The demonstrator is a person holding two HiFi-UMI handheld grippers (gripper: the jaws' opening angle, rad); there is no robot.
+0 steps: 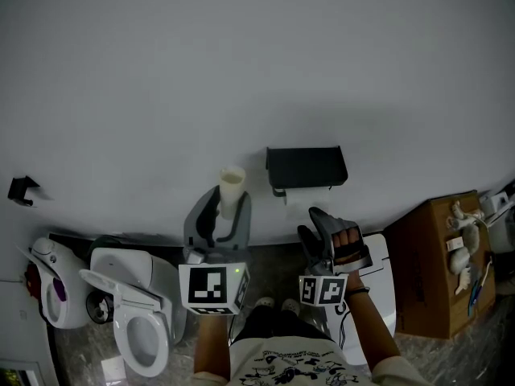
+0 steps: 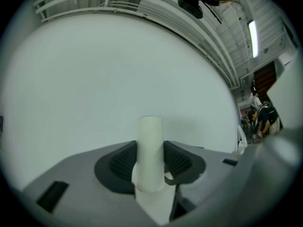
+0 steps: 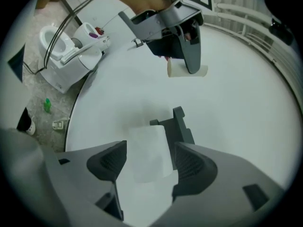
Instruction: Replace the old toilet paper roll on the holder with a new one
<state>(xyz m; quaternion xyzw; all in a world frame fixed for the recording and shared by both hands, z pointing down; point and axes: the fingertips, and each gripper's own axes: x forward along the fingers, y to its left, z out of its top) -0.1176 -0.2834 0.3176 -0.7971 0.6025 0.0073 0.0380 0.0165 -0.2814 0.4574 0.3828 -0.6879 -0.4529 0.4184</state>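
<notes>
The white wall (image 1: 241,63) leaves open room above and to the right of the black holder (image 1: 306,166) at centre frame. Just left of it stands the left gripper (image 1: 225,209), clamped on a cardboard tube (image 1: 232,182), and the open-jawed right gripper (image 1: 314,227) sits close below. The toilet (image 1: 137,328) at lower left and the cardboard box (image 1: 434,264) at lower right hem in the floor.

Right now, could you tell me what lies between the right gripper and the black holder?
A white sheet of paper hangs before the holder, framed by the right gripper's open jaws, in the right gripper view.
</notes>
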